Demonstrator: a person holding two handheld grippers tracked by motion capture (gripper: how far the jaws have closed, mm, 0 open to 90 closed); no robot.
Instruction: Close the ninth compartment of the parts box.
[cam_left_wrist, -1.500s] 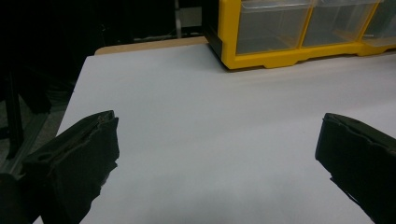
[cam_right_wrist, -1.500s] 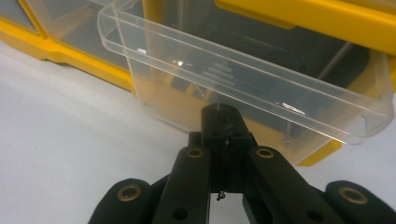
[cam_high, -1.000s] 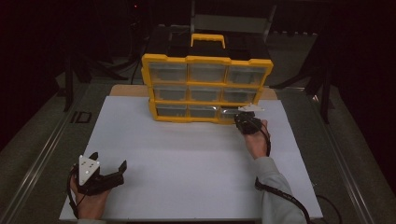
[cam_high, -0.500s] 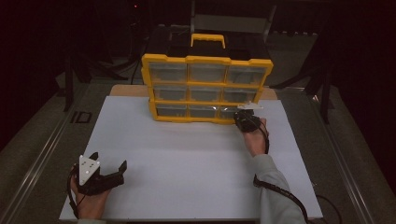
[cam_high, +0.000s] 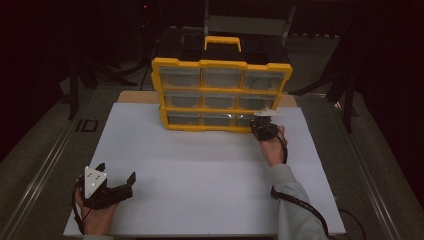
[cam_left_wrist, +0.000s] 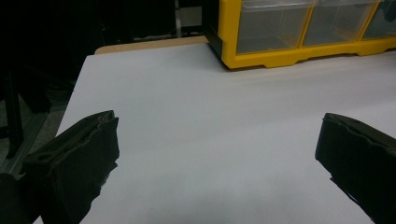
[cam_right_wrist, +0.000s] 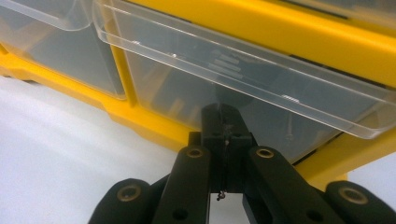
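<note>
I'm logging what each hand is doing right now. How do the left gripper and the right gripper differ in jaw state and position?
The left gripper has its jaws spread wide; the right gripper has its jaws pressed together. The left gripper hovers over bare white table near the front edge, far from the yellow organizer; the right gripper sits at the organizer's bottom-right drawer, which is pulled out slightly. Both are black and hand-held.

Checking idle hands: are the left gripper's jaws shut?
No, the left gripper has its jaws spread wide over the bare white table.
</note>
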